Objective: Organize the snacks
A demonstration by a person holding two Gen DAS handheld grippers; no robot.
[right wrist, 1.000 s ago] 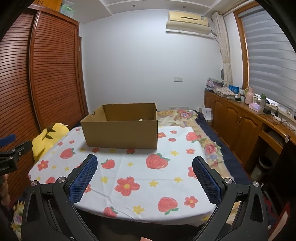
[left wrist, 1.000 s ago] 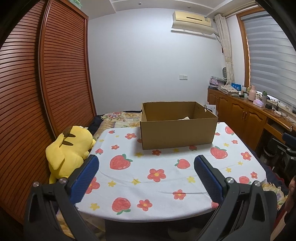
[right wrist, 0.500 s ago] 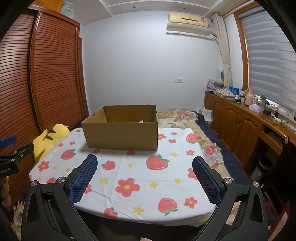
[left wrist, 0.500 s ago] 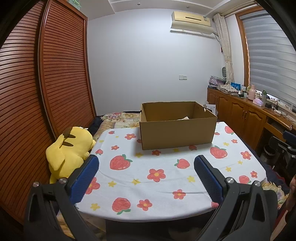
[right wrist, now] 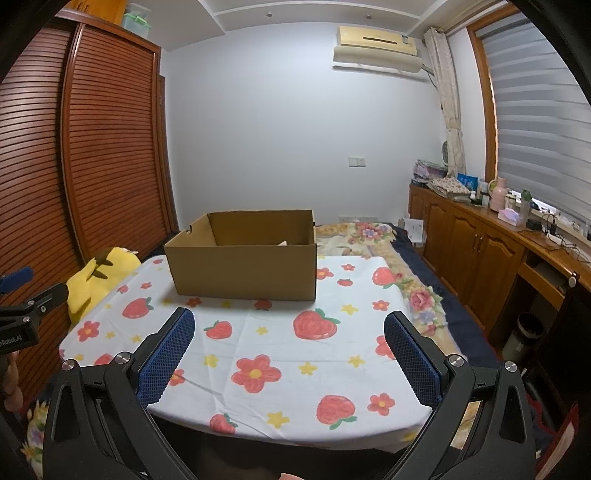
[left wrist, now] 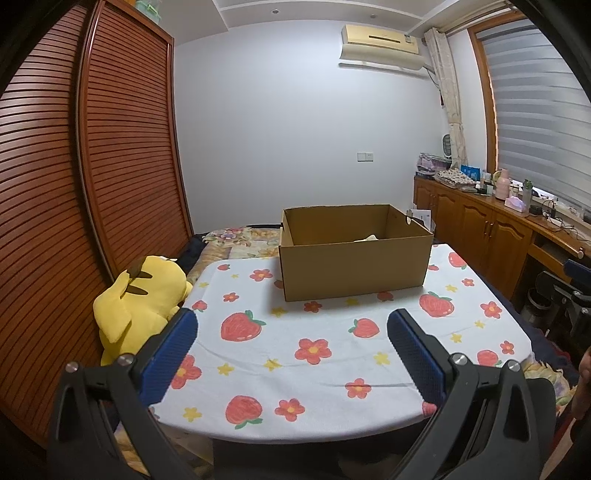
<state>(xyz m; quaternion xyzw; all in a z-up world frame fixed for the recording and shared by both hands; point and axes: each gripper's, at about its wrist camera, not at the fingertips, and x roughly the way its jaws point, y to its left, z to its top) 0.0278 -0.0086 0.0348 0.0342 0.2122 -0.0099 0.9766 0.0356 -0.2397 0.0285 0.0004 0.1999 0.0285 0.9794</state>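
Left jaws: spread wide and released; the left gripper [left wrist: 291,341] hangs over the near edge of the counter [left wrist: 332,373], its blue pads [left wrist: 168,354] touching nothing.
Right jaws: likewise wide apart and released; the right gripper [right wrist: 288,341] holds nothing and hangs over the near edge of the counter, blue pads [right wrist: 166,356] clear of the cloth.
Counter: covered by a white cloth printed with strawberries and red flowers.
Cardboard box: open-topped cardboard box [left wrist: 354,254] stands on the far part of the counter, well apart from both grippers.
Snacks: only a pale scrap [left wrist: 367,238] shows above the box's near wall; what it is cannot be told. It lies inside the box, toward the right side.
Left wrist view only: the yellow plush toy [left wrist: 142,295] in full, beside the counter's left edge against the slatted wardrobe doors [left wrist: 74,203]; the other gripper's black frame at the far right edge.
Right wrist view only: the bed with a floral quilt [right wrist: 369,236] beyond and to the right of the counter, a bin [right wrist: 524,332] by the wooden cabinets [right wrist: 469,251], a green-lidded container [right wrist: 136,18] atop the wardrobe, and the left gripper's black body at the left edge with fingers of a hand [right wrist: 11,380] below it.
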